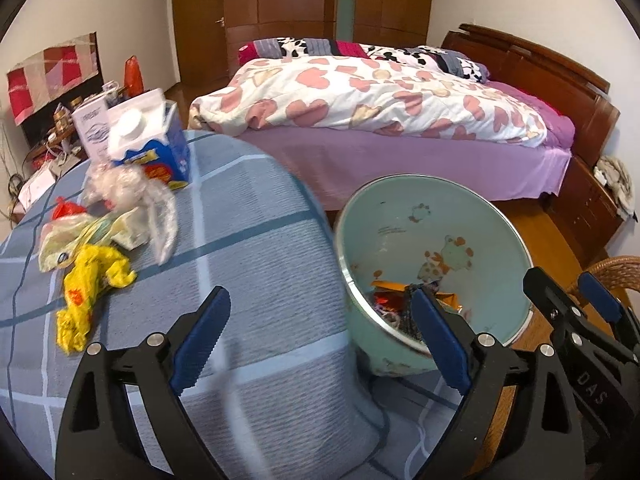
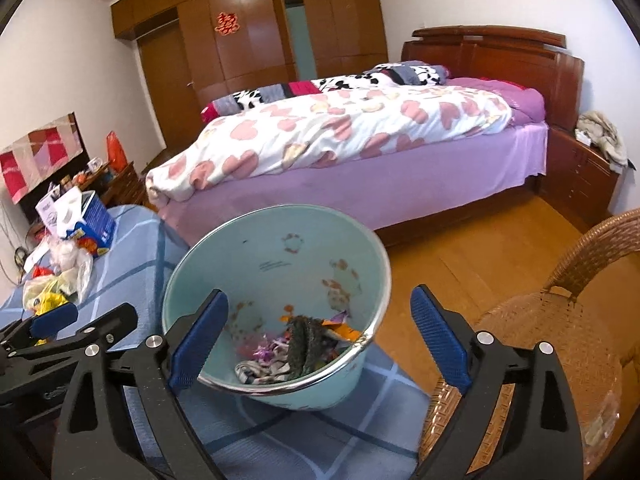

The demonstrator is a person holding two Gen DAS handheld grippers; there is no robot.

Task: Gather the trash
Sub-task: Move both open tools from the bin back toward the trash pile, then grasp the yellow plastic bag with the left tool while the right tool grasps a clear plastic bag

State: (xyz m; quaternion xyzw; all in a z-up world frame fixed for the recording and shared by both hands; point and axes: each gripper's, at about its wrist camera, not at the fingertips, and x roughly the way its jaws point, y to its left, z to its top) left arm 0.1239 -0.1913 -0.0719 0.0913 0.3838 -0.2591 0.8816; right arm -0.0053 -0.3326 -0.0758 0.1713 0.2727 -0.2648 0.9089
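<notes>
Left wrist view: our left hand-held gripper [image 1: 320,344] is spread, empty; the right hand-held gripper [image 2: 320,344] likewise. Yellow wrapper [image 1: 90,288] lies near the surface's [image 1: 260,240] left edge, probably light and crinkly; we'd pinch its bunched middle.

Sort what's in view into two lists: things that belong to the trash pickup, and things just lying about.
Belongs to the job:
- teal bin, already holding scraps
- yellow wrapper
- pale plastic bag
- crumpled clear plastic
- milk carton, probably

Just lying about:
- bed
- wicker chair
- wardrobe
- cluttered side table
</notes>
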